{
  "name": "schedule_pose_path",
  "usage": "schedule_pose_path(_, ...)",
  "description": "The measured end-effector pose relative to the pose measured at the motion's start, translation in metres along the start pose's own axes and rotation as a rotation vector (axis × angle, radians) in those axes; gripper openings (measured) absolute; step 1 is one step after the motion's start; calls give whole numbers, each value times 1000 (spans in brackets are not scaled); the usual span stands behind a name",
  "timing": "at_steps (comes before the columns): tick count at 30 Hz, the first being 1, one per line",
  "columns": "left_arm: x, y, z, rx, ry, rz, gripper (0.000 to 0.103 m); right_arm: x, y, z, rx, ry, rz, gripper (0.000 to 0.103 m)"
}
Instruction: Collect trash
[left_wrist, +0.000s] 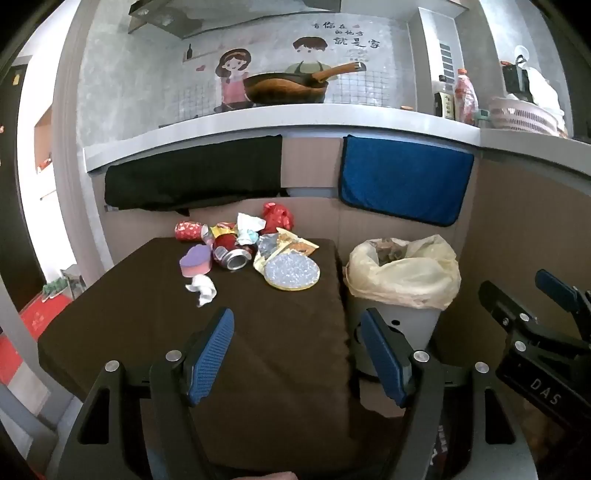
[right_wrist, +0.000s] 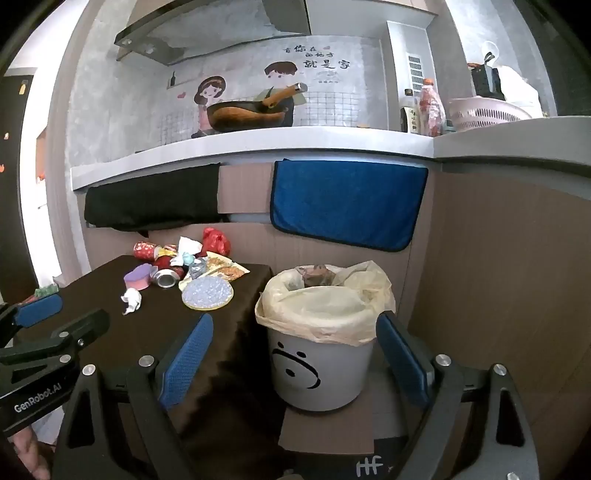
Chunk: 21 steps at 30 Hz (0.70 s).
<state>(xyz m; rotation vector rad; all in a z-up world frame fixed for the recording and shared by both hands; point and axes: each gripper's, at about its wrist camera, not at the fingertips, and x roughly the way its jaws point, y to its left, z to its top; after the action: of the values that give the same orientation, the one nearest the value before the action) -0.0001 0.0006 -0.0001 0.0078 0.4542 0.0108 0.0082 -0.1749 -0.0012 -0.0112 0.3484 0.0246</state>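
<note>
left wrist view showed the trash pile (left_wrist: 243, 247) lying at the far end of the dark table (left_wrist: 147, 332), so collecting had hardly begun, though the one lined bin (right_wrist: 321, 332) beside it already held something brownish. i counted roughly ten pieces, among them one can (left_wrist: 232, 258) and one white wad (left_wrist: 202, 288). left gripper (left_wrist: 299, 354) and right gripper (right_wrist: 295, 362) both gaped empty.

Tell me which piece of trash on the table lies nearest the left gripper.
The crumpled white tissue. It lies alone at the front of the pile, closest to the open left gripper; the purple heart-shaped sponge, the can and the round coaster sit farther back.
</note>
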Motion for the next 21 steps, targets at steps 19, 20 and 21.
schedule_pose_path(19, -5, -1, 5, -1, -4, 18, 72, -2, -4, 1, 24, 5, 2, 88)
schedule_pose_path(20, -5, -1, 5, 0, -3, 18, 72, -2, -4, 1, 24, 5, 1, 88)
schedule_pose_path(21, -5, -1, 5, 0, -3, 19, 72, -2, -4, 1, 25, 5, 0, 88)
